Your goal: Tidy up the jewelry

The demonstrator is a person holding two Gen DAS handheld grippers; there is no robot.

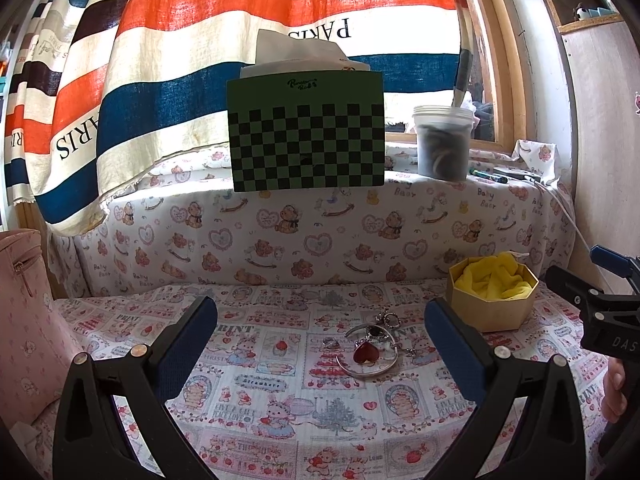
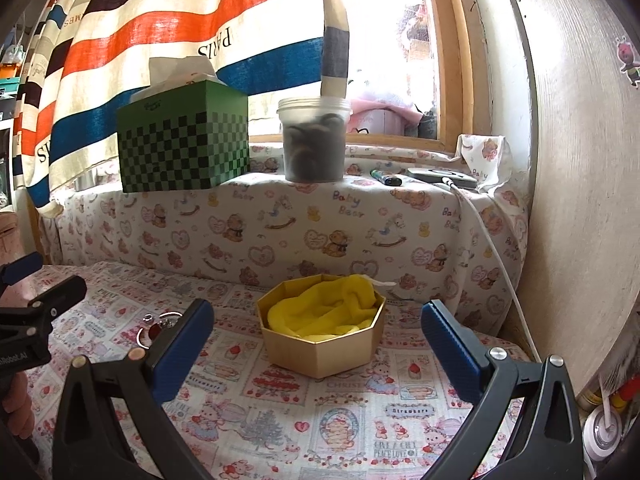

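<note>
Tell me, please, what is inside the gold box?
The gold box holds a crumpled yellow cloth that fills most of it. No jewelry shows on the cloth. Whatever may lie under the cloth is covered and cannot be seen.

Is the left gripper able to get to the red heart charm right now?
Probably yes. The left gripper is open, and the red heart charm lies uncovered on the cloth ahead between its fingers, though tangled with a silver bangle.
</note>
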